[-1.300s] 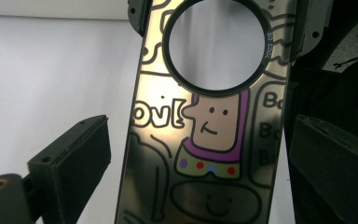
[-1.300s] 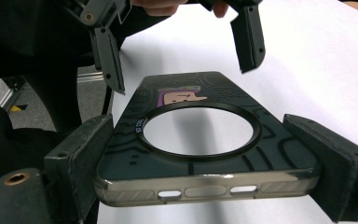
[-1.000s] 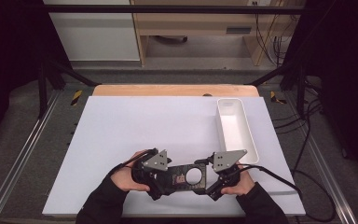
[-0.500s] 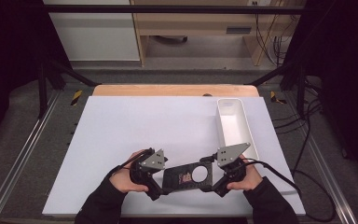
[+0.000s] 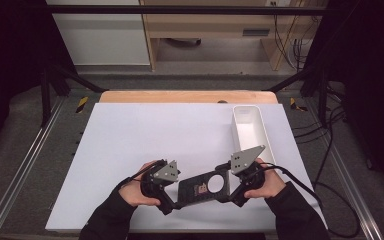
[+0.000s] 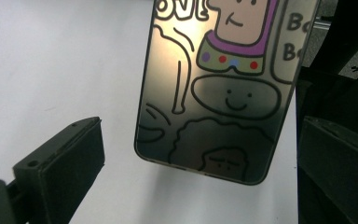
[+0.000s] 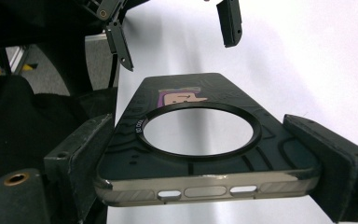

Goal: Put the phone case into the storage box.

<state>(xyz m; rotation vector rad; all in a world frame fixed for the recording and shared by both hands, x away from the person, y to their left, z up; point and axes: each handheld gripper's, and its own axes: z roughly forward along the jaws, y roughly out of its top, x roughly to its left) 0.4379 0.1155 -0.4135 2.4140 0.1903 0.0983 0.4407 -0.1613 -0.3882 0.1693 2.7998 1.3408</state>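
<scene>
In the high view there are two grippers, one phone case and one white tray. The left gripper (image 5: 172,202) and the right gripper (image 5: 228,187) face each other near the table's (image 5: 130,135) front edge, and the dark phone case (image 5: 203,189) spans the gap between them, one end at each claw. The long white tray (image 5: 250,132) lies beyond the right gripper, apart from it.

In the left gripper view, the case (image 6: 214,88) hangs ahead of the claw and above the white surface, a glossy face with black-lined cartoon figures, one collared in purple with coloured dots. The jaws stand wide apart on either side of its near end, not touching it.

In the right gripper view, the jaws press both long edges of the case (image 7: 200,158), clamping it flat. One black ring (image 7: 198,128) frames a round opening there; the metallic end rim has three slots. The left gripper's (image 7: 177,28) jaws hang open past the case's far end.
</scene>
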